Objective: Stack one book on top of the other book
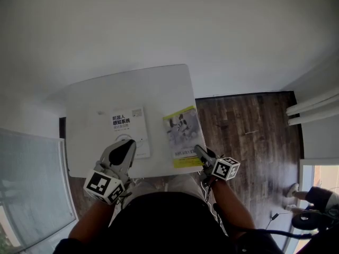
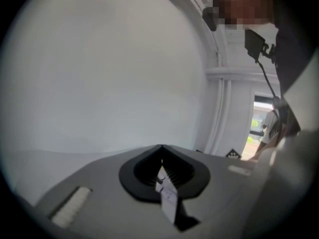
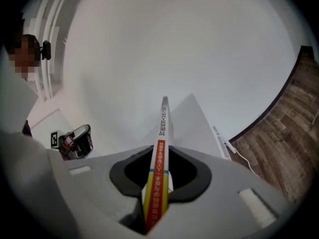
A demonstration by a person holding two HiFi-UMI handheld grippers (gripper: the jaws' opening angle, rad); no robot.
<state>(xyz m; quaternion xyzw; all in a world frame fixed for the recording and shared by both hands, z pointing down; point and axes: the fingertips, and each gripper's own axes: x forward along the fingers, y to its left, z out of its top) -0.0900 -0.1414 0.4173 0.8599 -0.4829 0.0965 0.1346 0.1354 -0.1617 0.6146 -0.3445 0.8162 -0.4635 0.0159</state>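
Two books lie side by side on the white table point(image 1: 159, 86). The white book point(image 1: 128, 125) with black print is on the left and the yellow-and-grey book point(image 1: 181, 134) on the right. My left gripper point(image 1: 129, 145) is at the white book's near right corner. In the left gripper view its jaws point(image 2: 163, 176) are shut on a thin white printed edge point(image 2: 167, 198), apparently that book's. My right gripper point(image 1: 197, 150) is at the yellow book's near right corner, shut on its orange-and-yellow spine point(image 3: 158, 178), which runs away from the jaws point(image 3: 160, 176).
Dark wood floor point(image 1: 249, 131) lies right of the table, with a cable point(image 3: 234, 151) by its edge. A glass panel point(image 1: 32, 184) stands at the left. White rails point(image 1: 312, 110) are at the far right. A person point(image 2: 284, 44) stands behind the left gripper.
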